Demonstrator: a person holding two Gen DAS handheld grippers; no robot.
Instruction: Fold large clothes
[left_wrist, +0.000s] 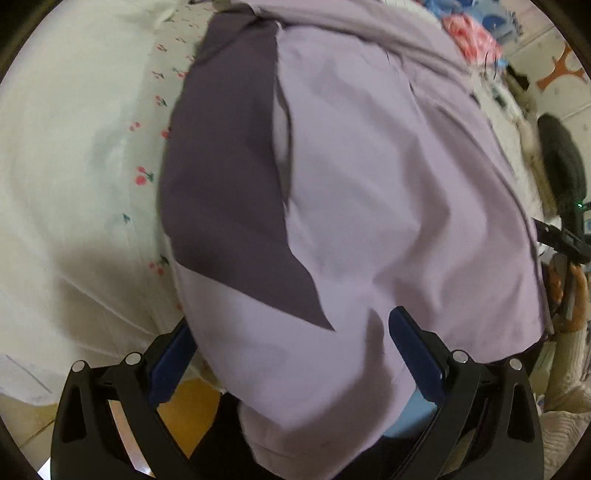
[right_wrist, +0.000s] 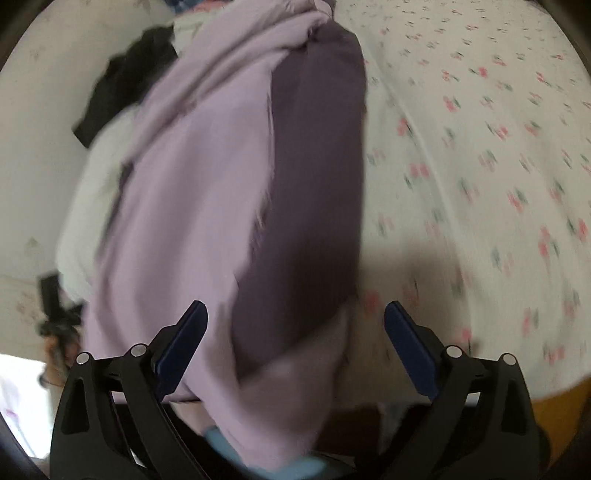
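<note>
A bed sheet (right_wrist: 498, 155), white with small pink-and-green cherry sprigs, spreads beyond and to the right of the right claw (right_wrist: 295, 332), and to the left of the left claw (left_wrist: 291, 347) it shows beside a plain white cover (left_wrist: 62, 184). On it lies the large lilac garment (left_wrist: 388, 184), a soft, creased cloth with a darker purple panel (left_wrist: 225, 177) running along one side; it stretches away from both claws and drapes over the near edge of the bed, its lower end hanging down between the fingers of each. The left claw stands spread wide, its blue pads (left_wrist: 413, 350) either side of the cloth and not pressing it, so released. The right claw is likewise parted wide, nothing pinched, the lilac fabric passing just by its left pad (right_wrist: 181, 347). A black garment (right_wrist: 125, 88) lies past the lilac one, far left of the right claw. No writing or label can be read; both views are blurred.
</note>
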